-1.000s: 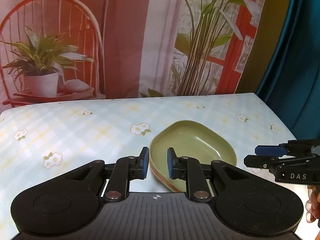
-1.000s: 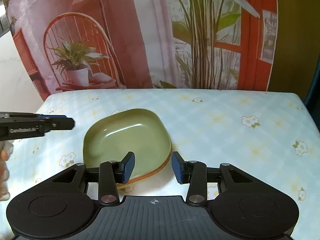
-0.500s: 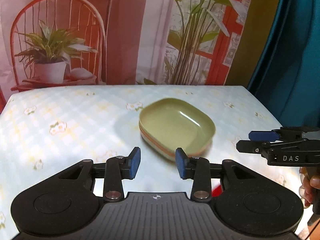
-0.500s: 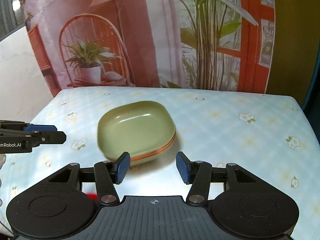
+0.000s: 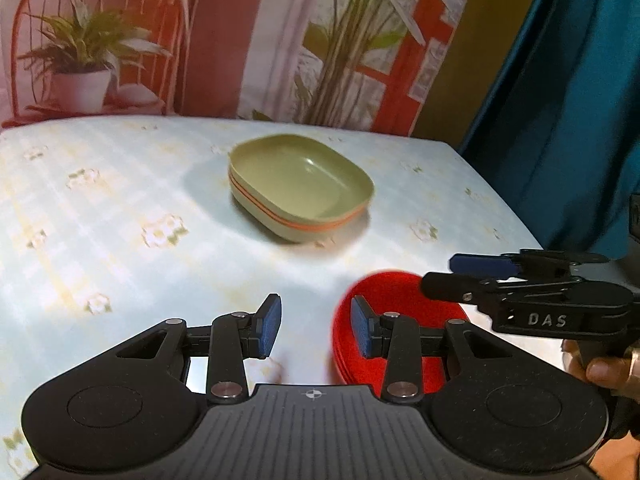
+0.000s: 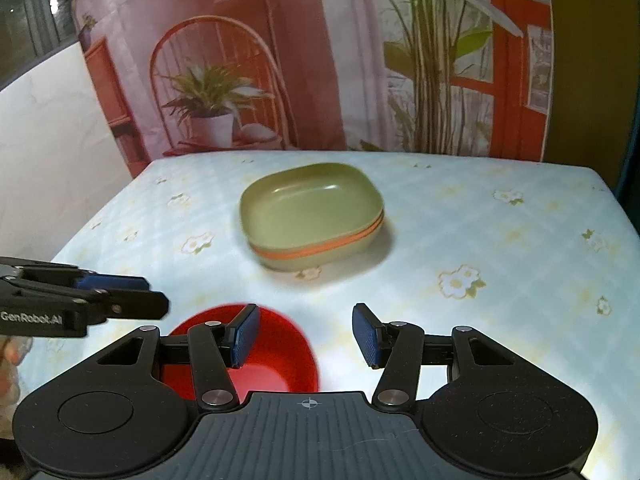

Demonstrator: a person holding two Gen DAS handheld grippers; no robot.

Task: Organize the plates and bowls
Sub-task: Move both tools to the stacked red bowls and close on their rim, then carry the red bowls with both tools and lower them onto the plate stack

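Table with a pale blue checked cloth printed with small flowers, printed backdrop behind it showing a chair, potted plant and red window frame, teal curtain at right. Left wrist view: green bowls stacked at the middle of the table, upright, rounded-square shape, an orange rim line showing between the layers; exact count of bowls hard to tell. Red bowl near the front edge, well apart from the green stack, partly hidden behind the left gripper's right finger. Left gripper jaws partly apart, nothing between the blue pads, only cloth visible in the gap; right pad sits in front of the red bowl's rim, contact cannot be told. Right gripper comes in from the right side above the red bowl, seen side-on, a hand on its handle; its gap not readable from here. Right wrist view: same cloth, green bowls in the centre, slightly blurred. Red bowl at lower left, close to the camera, behind the left finger of the right gripper. Jaws partly apart, empty, cloth seen between the pads. Left gripper enters from the left edge, side-on, hovering just left of the red bowl, holding nothing
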